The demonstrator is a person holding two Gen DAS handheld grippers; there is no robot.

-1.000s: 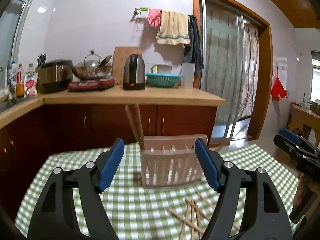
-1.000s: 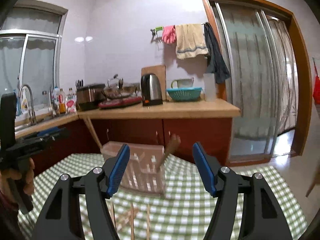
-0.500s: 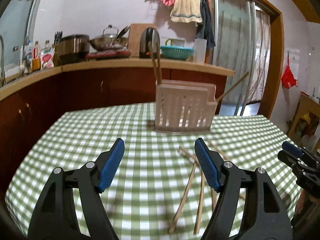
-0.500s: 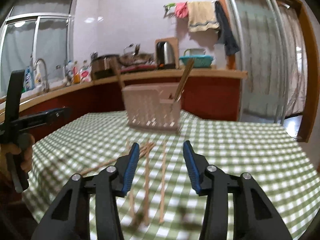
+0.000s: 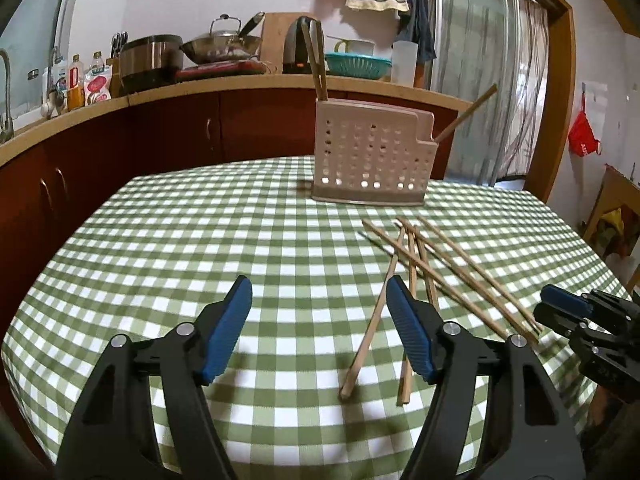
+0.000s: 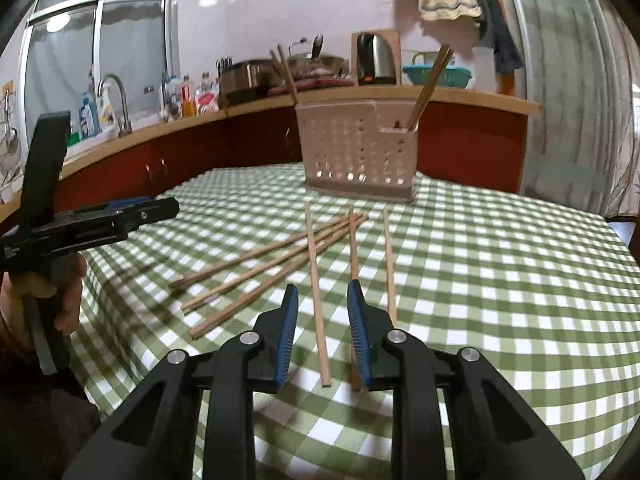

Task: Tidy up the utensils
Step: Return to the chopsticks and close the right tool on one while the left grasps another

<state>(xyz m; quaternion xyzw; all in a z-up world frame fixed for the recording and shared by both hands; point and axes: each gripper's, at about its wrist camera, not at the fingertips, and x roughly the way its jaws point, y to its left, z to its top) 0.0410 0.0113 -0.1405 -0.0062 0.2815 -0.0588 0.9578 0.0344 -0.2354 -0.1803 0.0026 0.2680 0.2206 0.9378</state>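
The left gripper (image 5: 319, 330) hovers over the green-and-white checked tabletop (image 5: 200, 240) with its jaws spread wide and nothing between them. Just ahead of its right jaw lie the loose chopsticks (image 5: 420, 272), crossing one another in a fan; the near end of one stick reaches into the gap close to that jaw, without touching it as far as can be seen. Straight beyond the jaws, farther along the tabletop, stands the perforated utensil holder (image 5: 370, 160), upright, with two chopsticks rising from its left compartment and one leaning out of the lower right compartment. The right gripper (image 6: 322, 334) sits low over the cloth with its jaws partly open, narrower than the left pair, and straddles one chopstick (image 6: 316, 292) that runs lengthwise between them; whether the pads touch it cannot be told. A second stick (image 6: 352, 244) runs up to the right jaw's tip and a third (image 6: 388, 264) lies just outside that jaw, while three more sticks (image 6: 264, 264) slant off ahead and to the left of the jaws. In the right wrist view the left gripper appears at the far left, held in the person's left hand (image 6: 48, 304). Labels on the bottles (image 5: 86, 84) along the kitchen counter and the white marking on the red bag (image 5: 583, 140) are too small to read.
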